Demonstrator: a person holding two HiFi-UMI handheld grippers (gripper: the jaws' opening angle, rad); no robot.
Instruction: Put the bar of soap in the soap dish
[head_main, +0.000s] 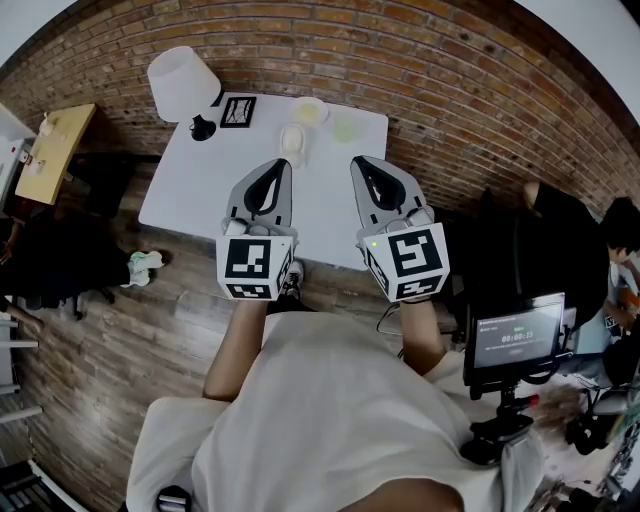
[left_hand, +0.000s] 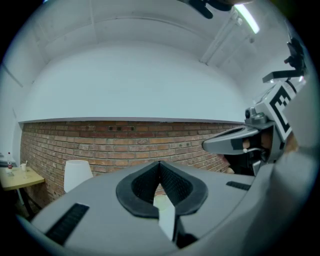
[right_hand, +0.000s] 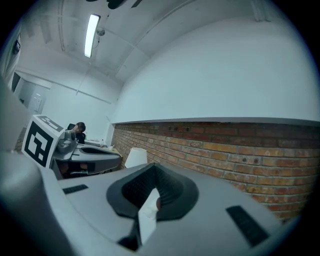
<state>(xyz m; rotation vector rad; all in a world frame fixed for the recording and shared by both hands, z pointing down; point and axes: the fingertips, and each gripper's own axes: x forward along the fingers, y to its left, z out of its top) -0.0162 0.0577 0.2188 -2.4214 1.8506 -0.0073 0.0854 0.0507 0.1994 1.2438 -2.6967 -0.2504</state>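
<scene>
White shirt (head_main: 340, 420) | left gripper (head_main: 284, 163) fingers closed, empty | right gripper (head_main: 356, 161) likewise | table (head_main: 200, 190) beyond: lamp (head_main: 183, 85), framed picture (head_main: 238, 111), pale dish (head_main: 310, 111)

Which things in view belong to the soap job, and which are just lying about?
Job: yellowish dish; whitish lump and pale green piece, either may be the soap; left claw and right claw, both shut.
Lying about: lamp; black-framed card; monitor.
</scene>
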